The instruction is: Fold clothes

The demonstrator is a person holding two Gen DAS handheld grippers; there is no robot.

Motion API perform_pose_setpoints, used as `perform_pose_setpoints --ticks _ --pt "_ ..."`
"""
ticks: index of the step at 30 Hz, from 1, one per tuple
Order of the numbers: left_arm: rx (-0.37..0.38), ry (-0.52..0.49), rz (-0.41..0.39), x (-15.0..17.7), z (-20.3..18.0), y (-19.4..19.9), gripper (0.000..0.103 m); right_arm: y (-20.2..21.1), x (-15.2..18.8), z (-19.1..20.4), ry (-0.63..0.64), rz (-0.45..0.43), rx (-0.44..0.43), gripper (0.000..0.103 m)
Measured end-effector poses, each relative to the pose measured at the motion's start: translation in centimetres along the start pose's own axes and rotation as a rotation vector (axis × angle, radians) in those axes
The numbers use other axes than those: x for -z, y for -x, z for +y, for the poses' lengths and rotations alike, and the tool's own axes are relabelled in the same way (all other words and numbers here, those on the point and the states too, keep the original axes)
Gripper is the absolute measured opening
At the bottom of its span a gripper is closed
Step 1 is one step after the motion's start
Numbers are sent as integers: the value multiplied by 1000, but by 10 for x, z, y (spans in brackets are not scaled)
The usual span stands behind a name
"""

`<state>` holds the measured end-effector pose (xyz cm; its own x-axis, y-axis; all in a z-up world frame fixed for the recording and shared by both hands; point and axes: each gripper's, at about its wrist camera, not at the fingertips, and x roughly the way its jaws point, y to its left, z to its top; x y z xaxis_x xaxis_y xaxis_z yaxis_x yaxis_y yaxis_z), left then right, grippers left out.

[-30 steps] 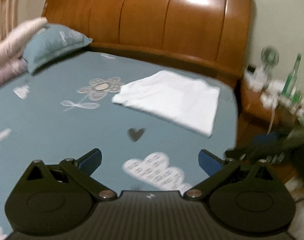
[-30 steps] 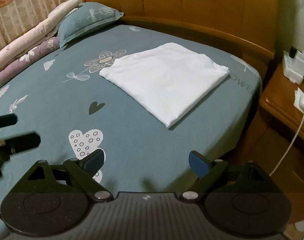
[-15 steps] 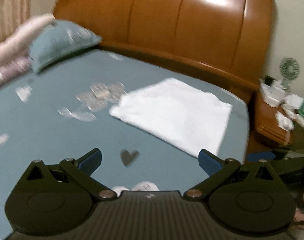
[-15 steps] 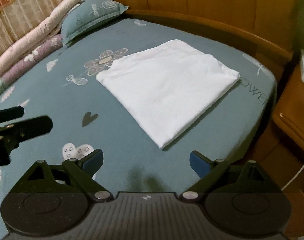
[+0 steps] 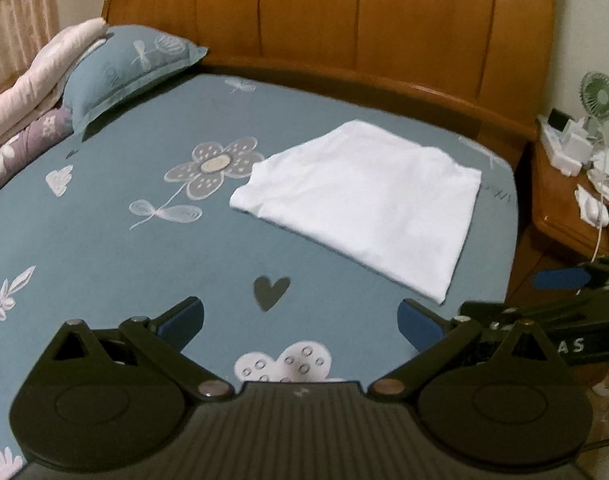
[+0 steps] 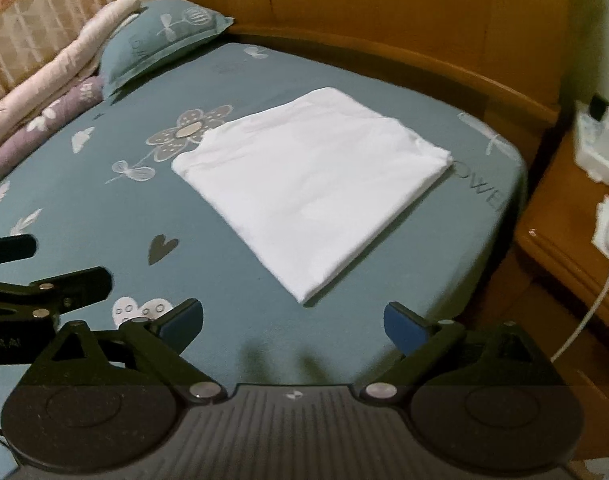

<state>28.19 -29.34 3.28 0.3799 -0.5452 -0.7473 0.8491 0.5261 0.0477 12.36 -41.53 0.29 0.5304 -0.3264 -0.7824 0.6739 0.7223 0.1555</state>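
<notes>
I see the white garment (image 5: 364,204) folded flat into a neat rectangle on the bed (image 5: 104,248). My left tool (image 5: 300,316) and right tool (image 6: 293,319) are both spread, empty — only the left view shows the fan (image 5: 599,96).

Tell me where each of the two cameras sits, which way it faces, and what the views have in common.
Left wrist: sits on the left gripper, above the bed's near edge, facing the headboard; both open fingers show, and the other gripper enters at right.
Right wrist: sits on the right gripper, facing the same way from further right; open fingers show, the left gripper at its left edge.
Shared: folded white garment, teal sheet, pillow, nightstand.
</notes>
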Motion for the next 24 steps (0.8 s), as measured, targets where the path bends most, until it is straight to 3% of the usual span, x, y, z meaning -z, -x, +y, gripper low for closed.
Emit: perform_pose_setpoints --ticks 9,15,21,24 --pt "62 124 27 -2 33 21 102 15 -2 21 36 -22 63 103" --pt "50 109 34 2 35 31 102 26 1 33 92 -16 85 103" --pt "38 123 45 7 41 34 102 34 2 33 195 -3 191 103" --pt "49 128 42 9 41 36 102 38 0 33 190 -3 169 103"
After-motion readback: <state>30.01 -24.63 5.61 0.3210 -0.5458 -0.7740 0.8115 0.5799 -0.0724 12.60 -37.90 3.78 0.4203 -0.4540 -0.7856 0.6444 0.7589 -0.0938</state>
